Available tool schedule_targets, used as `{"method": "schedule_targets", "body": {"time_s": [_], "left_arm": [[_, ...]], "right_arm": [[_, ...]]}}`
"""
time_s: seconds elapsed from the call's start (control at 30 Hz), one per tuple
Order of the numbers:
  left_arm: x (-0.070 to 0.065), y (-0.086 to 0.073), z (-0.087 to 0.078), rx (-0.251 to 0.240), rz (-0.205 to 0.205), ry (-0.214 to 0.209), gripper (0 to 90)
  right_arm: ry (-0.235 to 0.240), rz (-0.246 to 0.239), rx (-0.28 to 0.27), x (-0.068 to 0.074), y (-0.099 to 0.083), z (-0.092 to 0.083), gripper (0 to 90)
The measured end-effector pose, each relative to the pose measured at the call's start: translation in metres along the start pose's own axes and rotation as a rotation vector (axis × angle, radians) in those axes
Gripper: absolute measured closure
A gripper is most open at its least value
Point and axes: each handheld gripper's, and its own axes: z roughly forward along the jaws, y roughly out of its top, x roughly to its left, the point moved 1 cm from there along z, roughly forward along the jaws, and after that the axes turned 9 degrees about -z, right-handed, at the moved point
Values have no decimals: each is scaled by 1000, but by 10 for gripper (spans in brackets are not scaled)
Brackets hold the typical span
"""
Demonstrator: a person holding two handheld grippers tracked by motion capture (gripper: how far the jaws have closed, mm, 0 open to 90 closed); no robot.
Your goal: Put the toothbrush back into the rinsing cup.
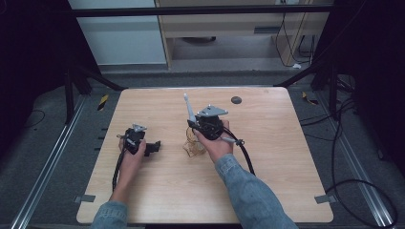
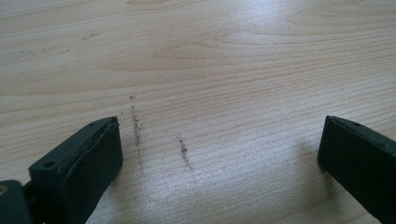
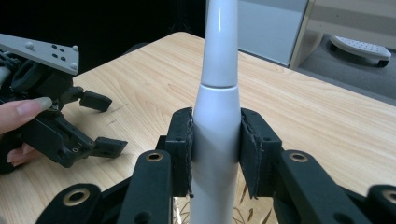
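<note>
My right gripper (image 1: 193,122) (image 3: 216,140) is shut on a white tapered handle (image 3: 219,70), like that of an electric toothbrush. Both pads press on its thick lower part. The handle (image 1: 188,106) points up and away over the middle of the wooden table (image 1: 267,157). My left gripper (image 1: 155,147) (image 2: 219,154) rests low on the table at the left. Its jaws stand wide apart with only bare wood between them. The left gripper (image 3: 100,123) also appears in the right gripper view, held by a hand, open.
A crumpled clear wrapper with brownish lines (image 1: 193,145) lies on the table under the right hand. A small dark round disc (image 1: 236,99) sits near the far edge. Cables trail off the table to the right (image 1: 248,160) and at the left front.
</note>
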Motion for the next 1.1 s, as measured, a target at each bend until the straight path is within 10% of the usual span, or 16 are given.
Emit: {"method": "schedule_targets", "body": {"time_s": [1.1], "left_arm": [[0, 0, 0, -1, -1, 0, 0]], "right_arm": [[7, -4, 23, 4, -11, 1, 670]]}}
